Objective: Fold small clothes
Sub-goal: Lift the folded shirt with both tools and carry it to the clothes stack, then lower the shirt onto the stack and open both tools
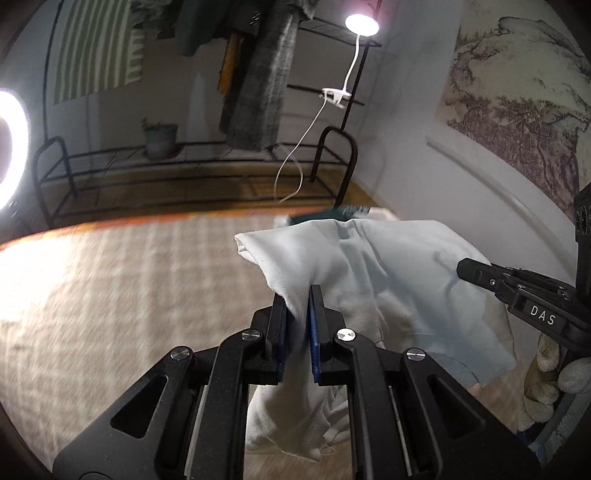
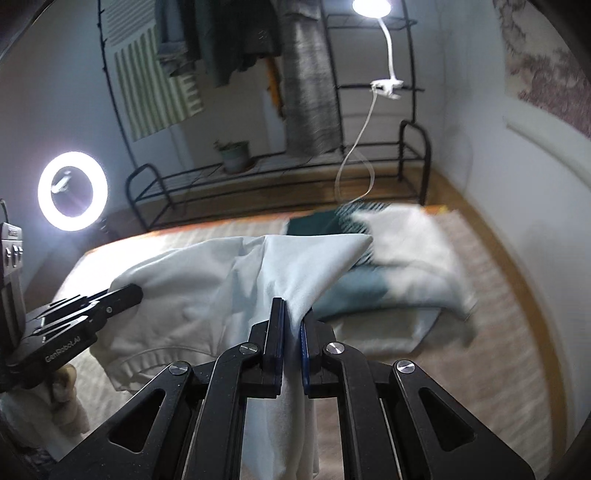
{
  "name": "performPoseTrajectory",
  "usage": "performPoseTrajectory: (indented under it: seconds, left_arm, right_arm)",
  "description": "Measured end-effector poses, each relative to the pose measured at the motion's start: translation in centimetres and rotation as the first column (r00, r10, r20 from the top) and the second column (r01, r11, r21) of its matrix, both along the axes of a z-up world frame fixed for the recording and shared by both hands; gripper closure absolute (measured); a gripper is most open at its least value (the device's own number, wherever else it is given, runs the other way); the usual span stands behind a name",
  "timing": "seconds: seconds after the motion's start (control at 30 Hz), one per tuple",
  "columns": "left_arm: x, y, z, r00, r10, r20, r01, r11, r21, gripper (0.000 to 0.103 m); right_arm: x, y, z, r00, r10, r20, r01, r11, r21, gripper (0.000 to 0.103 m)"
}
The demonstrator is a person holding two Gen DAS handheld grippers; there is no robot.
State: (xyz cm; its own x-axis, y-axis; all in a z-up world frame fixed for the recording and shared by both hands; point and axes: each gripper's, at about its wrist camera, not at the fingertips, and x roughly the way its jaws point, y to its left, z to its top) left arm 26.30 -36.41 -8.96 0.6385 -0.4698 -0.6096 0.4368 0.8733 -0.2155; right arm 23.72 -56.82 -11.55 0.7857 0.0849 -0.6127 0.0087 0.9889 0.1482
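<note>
A small white garment [image 1: 388, 280] hangs in the air between my two grippers, above a beige checked table surface [image 1: 110, 288]. My left gripper [image 1: 297, 291] is shut on one edge of it, with cloth trailing down between the fingers. My right gripper [image 2: 293, 306] is shut on the other edge of the same white garment [image 2: 229, 280]. The right gripper also shows at the right of the left wrist view [image 1: 476, 271], and the left gripper at the left of the right wrist view [image 2: 125, 293].
A stack of clothes, white [image 2: 410, 243] and teal [image 2: 354, 288], lies at the table's far right. Behind the table stand a black metal rack [image 2: 280, 173] with hanging clothes and a potted plant [image 2: 234, 155], a ring light [image 2: 72, 190] and a clip lamp [image 2: 371, 7].
</note>
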Motion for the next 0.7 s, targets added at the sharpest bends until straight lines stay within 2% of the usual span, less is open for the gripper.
performPoseTrajectory:
  seconds: [0.17,0.37,0.53,0.7]
  left_arm:
    - [3.9,-5.1,0.8,0.998,-0.004,0.055,0.004,1.000,-0.016,0.095]
    - [7.2,-10.3,-0.1,0.995,-0.007,0.100,0.007,1.000,-0.005,0.095]
    - [9.6,-12.6,-2.6,0.998,0.004,0.055,-0.004,1.000,-0.003,0.095]
    - [10.9,-13.9,-5.1,0.999,-0.030,-0.011,0.030,0.999,0.031,0.094]
  right_arm:
    - [3.8,-4.3,1.4,0.998,-0.051,0.040,0.053,0.997,-0.053,0.097]
    - [8.0,-9.0,1.5,0.992,-0.103,0.068,0.108,0.991,-0.077,0.098]
    - [10.8,-11.3,-0.3,0.992,-0.116,0.057,0.121,0.989,-0.084,0.100]
    - [12.9,-12.8,-2.8,0.990,-0.139,0.012,0.140,0.985,-0.099,0.100]
